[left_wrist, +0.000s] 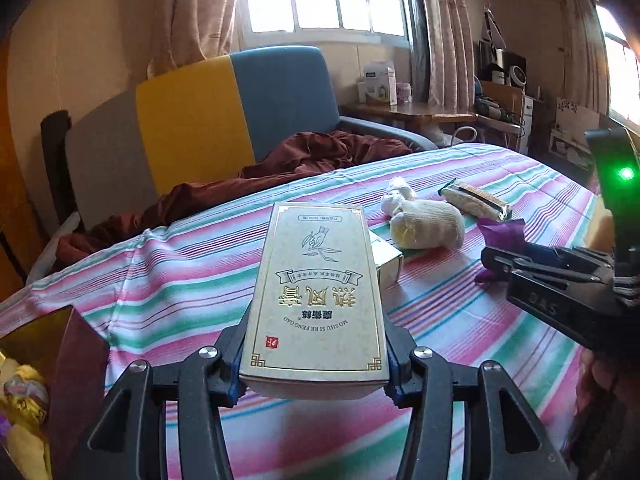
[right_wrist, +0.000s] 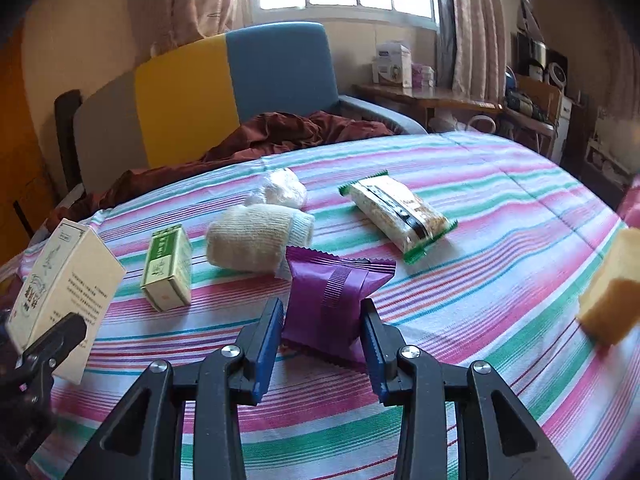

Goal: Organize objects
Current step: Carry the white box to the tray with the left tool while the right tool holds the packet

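My left gripper [left_wrist: 314,364] is level and clamped on the cream box [left_wrist: 316,292]. My right gripper [right_wrist: 322,344] pinches the purple packet [right_wrist: 328,300], angled slightly downward.

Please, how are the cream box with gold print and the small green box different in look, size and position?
The cream box is larger, with gold lettering; the green box is clearly smaller, with green panels. The cream box is held off the bed, clamped by the left gripper, while the green box lies free on the striped bedspread, touched by no fingers. The cream box looks long and flat; the green box is stubbier. Both are closed, rectangular cardboard cartons.
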